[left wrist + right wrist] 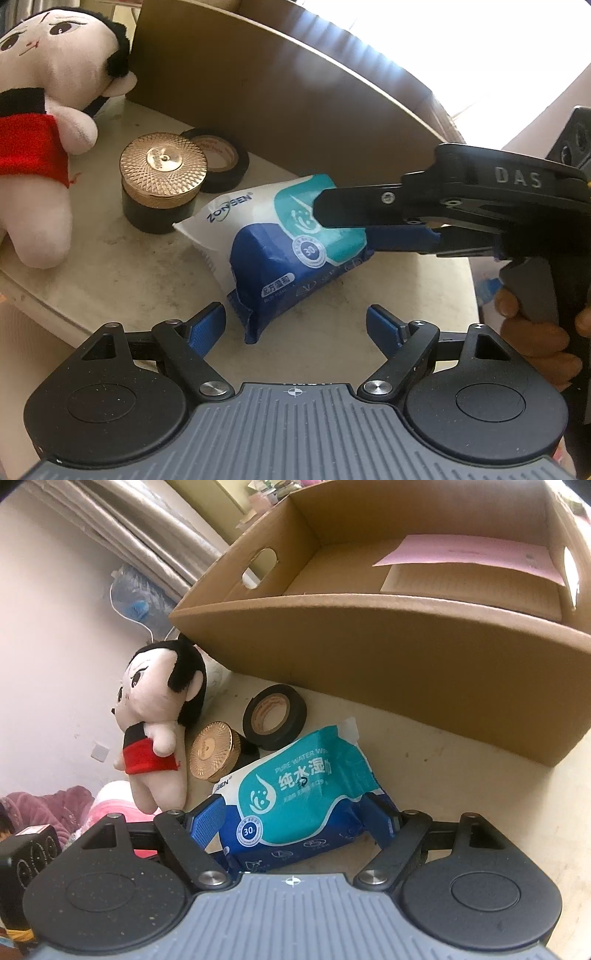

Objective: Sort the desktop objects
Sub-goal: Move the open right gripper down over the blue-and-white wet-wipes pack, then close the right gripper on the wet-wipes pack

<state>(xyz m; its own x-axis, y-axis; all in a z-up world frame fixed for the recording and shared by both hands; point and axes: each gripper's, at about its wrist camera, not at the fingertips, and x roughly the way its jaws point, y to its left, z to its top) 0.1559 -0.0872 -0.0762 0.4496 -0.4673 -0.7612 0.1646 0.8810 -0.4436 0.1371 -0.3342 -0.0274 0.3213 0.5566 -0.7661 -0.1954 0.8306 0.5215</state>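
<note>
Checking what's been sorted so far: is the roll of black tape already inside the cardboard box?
No, the roll of black tape lies on the table in front of the cardboard box, beside the gold-lidded jar.

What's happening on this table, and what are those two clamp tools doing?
A person is tidying a desk with a handheld gripper in each hand. The right gripper has its fingers on either side of a pack of wet wipes lying on the table. The left gripper hangs open just short of the pack, holding nothing. A plush doll, a gold-lidded jar and a roll of black tape wait nearby, in front of a cardboard box.
</note>
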